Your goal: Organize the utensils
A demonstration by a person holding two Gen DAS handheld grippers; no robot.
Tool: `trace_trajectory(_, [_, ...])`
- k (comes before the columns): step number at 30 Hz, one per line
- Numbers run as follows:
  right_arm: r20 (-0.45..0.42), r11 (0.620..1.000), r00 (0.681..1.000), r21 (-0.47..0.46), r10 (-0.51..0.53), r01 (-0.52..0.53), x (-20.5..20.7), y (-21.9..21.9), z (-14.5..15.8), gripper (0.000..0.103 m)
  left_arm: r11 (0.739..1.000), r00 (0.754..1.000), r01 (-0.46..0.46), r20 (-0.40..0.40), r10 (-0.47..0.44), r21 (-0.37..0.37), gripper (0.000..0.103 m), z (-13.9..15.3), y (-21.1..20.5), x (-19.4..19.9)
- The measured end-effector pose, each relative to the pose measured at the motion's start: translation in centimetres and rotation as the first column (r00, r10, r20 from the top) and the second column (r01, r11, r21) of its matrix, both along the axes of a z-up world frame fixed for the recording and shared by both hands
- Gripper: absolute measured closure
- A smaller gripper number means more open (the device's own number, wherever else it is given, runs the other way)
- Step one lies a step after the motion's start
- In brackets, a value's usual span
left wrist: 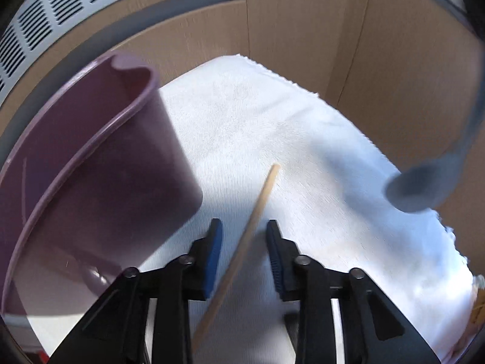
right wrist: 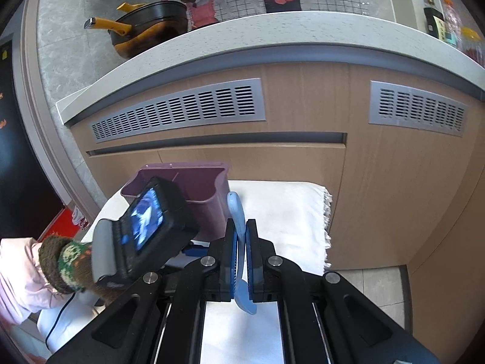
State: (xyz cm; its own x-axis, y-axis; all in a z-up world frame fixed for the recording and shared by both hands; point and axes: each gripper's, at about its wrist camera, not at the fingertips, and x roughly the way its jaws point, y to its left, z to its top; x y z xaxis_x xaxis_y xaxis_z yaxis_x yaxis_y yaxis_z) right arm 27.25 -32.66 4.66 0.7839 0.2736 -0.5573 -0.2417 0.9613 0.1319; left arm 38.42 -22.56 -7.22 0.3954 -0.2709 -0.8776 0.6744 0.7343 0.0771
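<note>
Jaws of right gripper clamp one blue spoon; left gripper straddles one chopstick loosely.

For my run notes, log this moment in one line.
left gripper: open, wooden chopstick between fingers | right gripper: shut on blue spoon | purple holder: upright

A white cloth of visibly woven, matt texture is seen, its edge frayed into a short fringe. The purple holder is made of smooth plastic with a dull sheen. The thin stick looks like pale, matt wood. The light blue spoon appears to be smooth plastic, slightly glossy. The gripper pads are of ribbed blue material, set in matt black plastic fingers with bright metal screws. Behind, cabinet fronts of matt wood grain, grey slotted vent panels and a speckled stone-like countertop are shown.
</note>
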Motion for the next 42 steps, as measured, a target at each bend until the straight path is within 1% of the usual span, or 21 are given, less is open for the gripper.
trace_trajectory(4, [-0.007,1.0,1.0,0.022,-0.008,0.008,-0.2,-1.0,-0.4,0.098,1.0,0.999,-0.025,-0.038,0.025,0.001,0.09,-0.1,-0.4,0.3])
trace_trajectory(8, [-0.014,0.999,1.0,0.049,-0.008,0.009,-0.3,-1.3,-0.5,0.098,0.998,0.998,-0.059,-0.034,0.059,0.002,0.097,0.2,0.5,-1.1])
trace_trajectory(10, [-0.008,0.998,1.0,0.059,-0.002,0.003,-0.6,-1.2,-0.2,0.098,0.995,0.996,-0.089,-0.031,0.088,-0.043,0.097,0.9,1.6,-2.2])
trace_trajectory(12, [0.0,0.998,1.0,0.061,0.007,-0.007,-0.9,-0.8,0.2,0.098,0.986,0.993,-0.118,-0.035,0.115,-0.115,0.097,2.0,3.5,-3.7])
trace_trajectory(15, [0.014,0.998,1.0,0.05,0.026,-0.027,-1.5,0.1,1.0,0.098,0.957,0.985,-0.171,-0.008,0.174,-0.233,0.097,4.3,7.1,-6.5])
trace_trajectory(17, [0.025,0.998,0.999,0.046,0.045,-0.046,-1.9,1.0,1.6,0.098,0.931,0.972,-0.203,0.056,0.23,-0.304,0.097,6.4,9.5,-8.4])
trace_trajectory(19, [0.037,0.997,0.998,0.043,0.059,-0.06,-2.2,1.9,2.1,0.098,0.893,0.948,-0.226,0.123,0.293,-0.388,0.097,9.0,11.8,-10.2])
trace_trajectory(21, [0.06,0.996,0.996,0.048,0.066,-0.069,-2.4,2.9,3.1,0.098,0.867,0.924,-0.224,0.185,0.334,-0.445,0.097,11.3,12.6,-10.9])
trace_trajectory(22, [0.071,0.996,0.995,0.05,0.069,-0.073,-2.3,3.3,3.8,0.098,0.853,0.904,-0.219,0.232,0.36,-0.473,0.097,13.1,13.2,-11.4])
trace_trajectory(23, [0.088,0.996,0.994,0.051,0.07,-0.075,-2.3,3.8,4.7,0.098,0.846,0.89,-0.21,0.262,0.373,-0.49,0.097,14.3,13.8,-11.5])
trace_trajectory(26, [0.16,0.995,0.984,0.048,0.075,-0.083,-2.2,5.2,7.8,0.098,0.795,0.828,-0.149,0.366,0.425,-0.588,0.097,19.7,15.8,-11.9])
trace_trajectory(27, [0.199,0.996,0.979,0.061,0.047,-0.06,-2.2,5.8,9.1,0.098,0.778,0.808,-0.131,0.389,0.443,-0.615,0.097,21.0,16.3,-11.5])
trace_trajectory(28, [0.239,0.996,0.97,0.056,0.05,-0.065,-2.1,6.5,10.6,0.098,0.753,0.773,-0.104,0.423,0.472,-0.65,0.097,22.9,16.6,-11.5])
trace_trajectory(30, [0.301,0.996,0.952,0.043,0.06,-0.076,-1.5,7.7,12.8,0.098,0.718,0.725,-0.073,0.458,0.515,-0.692,0.097,25.3,16.9,-10.0])
trace_trajectory(31, [0.318,0.996,0.946,0.04,0.061,-0.078,-1.1,8.1,13.4,0.098,0.7,0.695,-0.061,0.473,0.542,-0.712,0.097,26.2,17.1,-9.2])
trace_trajectory(32, [0.326,0.996,0.943,0.041,0.062,-0.08,-0.6,8.4,13.9,0.098,0.688,0.673,-0.052,0.483,0.56,-0.724,0.097,26.8,17.3,-8.3])
trace_trajectory(33, [0.328,0.995,0.943,0.046,0.064,-0.084,0.0,8.8,14.2,0.098,0.68,0.659,-0.051,0.487,0.573,-0.731,0.097,27.7,18.9,-8.4])
trace_trajectory(34, [0.325,0.995,0.943,0.047,0.067,-0.087,0.7,9.1,14.4,0.098,0.679,0.653,-0.053,0.489,0.579,-0.732,0.097,28.0,18.9,-7.6])
trace_trajectory(36, [0.312,0.996,0.948,0.041,0.068,-0.085,2.2,9.6,14.0,0.098,0.672,0.65,-0.062,0.48,0.588,-0.738,0.097,28.1,19.1,-5.7])
trace_trajectory(40, [0.256,0.997,0.964,0.028,0.065,-0.075,5.1,9.8,11.9,0.098,0.69,0.621,-0.096,0.498,0.605,-0.718,0.097,25.3,18.1,-2.8])
trace_trajectory(42, [0.224,0.997,0.972,0.033,0.066,-0.075,6.4,9.5,10.4,0.098,0.696,0.618,-0.106,0.502,0.606,-0.71,0.097,23.4,17.3,-1.7])
